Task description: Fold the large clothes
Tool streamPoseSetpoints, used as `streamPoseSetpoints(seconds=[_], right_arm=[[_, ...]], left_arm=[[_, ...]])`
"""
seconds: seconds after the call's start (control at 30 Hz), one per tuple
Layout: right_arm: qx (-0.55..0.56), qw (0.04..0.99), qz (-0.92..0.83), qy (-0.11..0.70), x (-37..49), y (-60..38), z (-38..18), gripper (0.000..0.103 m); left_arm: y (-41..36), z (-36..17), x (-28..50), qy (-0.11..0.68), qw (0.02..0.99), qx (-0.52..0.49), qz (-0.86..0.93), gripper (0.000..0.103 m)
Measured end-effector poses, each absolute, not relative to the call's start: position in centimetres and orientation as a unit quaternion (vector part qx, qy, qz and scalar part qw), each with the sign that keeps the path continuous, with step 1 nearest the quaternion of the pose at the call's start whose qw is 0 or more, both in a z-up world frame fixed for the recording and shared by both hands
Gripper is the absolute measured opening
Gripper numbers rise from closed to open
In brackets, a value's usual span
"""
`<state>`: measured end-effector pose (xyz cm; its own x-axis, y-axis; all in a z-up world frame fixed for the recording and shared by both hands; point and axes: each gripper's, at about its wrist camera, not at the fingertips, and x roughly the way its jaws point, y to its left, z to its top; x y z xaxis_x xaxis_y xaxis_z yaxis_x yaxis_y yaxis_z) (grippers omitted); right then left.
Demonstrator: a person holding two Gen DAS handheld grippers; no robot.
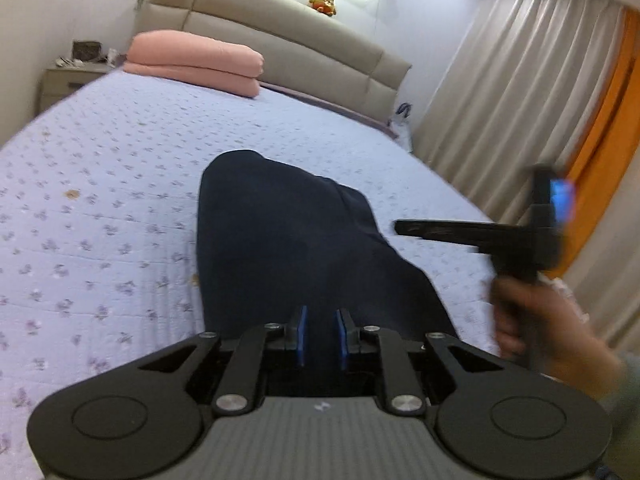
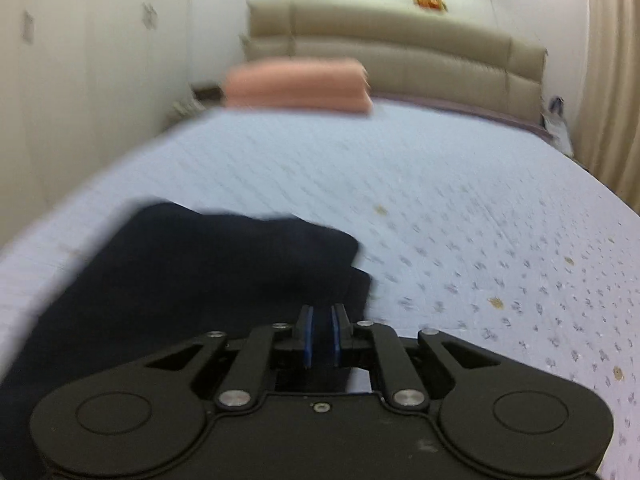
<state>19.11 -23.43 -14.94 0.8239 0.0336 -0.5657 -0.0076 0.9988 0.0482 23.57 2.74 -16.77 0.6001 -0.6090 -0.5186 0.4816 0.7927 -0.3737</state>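
Left wrist: navy garment (image 1: 296, 248) between left hand-held gripper (image 1: 321, 334) pads, on bed (image 1: 100, 200).

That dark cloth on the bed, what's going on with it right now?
A person is folding a navy garment on a floral bedspread, with a handheld gripper in each hand. The left gripper and right gripper each have dark fabric between narrowly spaced blue pads, apparently pinching its near edge. A folded pink blanket sits by the headboard.
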Motion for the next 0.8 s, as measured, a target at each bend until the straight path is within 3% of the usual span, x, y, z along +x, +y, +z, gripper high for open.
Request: streamPoseSetpoints(seconds=[0.13,0.2,0.27,0.33,0.37,0.43,0.57,0.6,0.8], right_arm=[[0.023,0.933,0.046,0.357,15.0,-20.8,-17.5,0.025],[0.049,0.911,0.024,0.410,14.0,-21.1,-19.9,0.012],[0.087,0.902,0.002,0.423,11.6,-22.2,-19.7,0.010],[0.116,0.899,-0.024,0.422,8.6,-23.6,-18.3,0.021],[0.126,0.897,-0.030,0.422,7.5,-24.0,-17.7,0.032],[0.133,0.893,-0.042,0.427,5.5,-25.1,-16.6,0.039],[0.125,0.904,-0.071,0.402,0.7,-25.5,-12.2,0.078],[0.129,0.909,-0.078,0.389,0.9,-26.1,-11.4,0.083],[0.115,0.937,-0.073,0.321,-0.7,-25.1,-5.6,0.090]], left_arm=[[1.9,-15.9,21.9,0.325,0.905,-0.083,-0.263,0.019],[1.0,-15.3,20.6,0.328,0.912,-0.051,-0.239,0.019],[0.0,-14.8,19.6,0.337,0.920,-0.017,-0.201,0.026],[-0.7,-13.4,17.7,0.337,0.929,0.011,-0.152,0.026],[-0.9,-12.9,16.8,0.335,0.932,0.014,-0.140,0.027],[-1.3,-11.9,14.6,0.329,0.936,0.022,-0.125,0.028],[-2.6,-9.8,11.3,0.313,0.944,0.057,-0.086,0.036],[-2.8,-8.9,10.5,0.308,0.947,0.058,-0.070,0.040],[-3.1,-4.1,6.0,0.241,0.969,0.049,0.004,0.074]])
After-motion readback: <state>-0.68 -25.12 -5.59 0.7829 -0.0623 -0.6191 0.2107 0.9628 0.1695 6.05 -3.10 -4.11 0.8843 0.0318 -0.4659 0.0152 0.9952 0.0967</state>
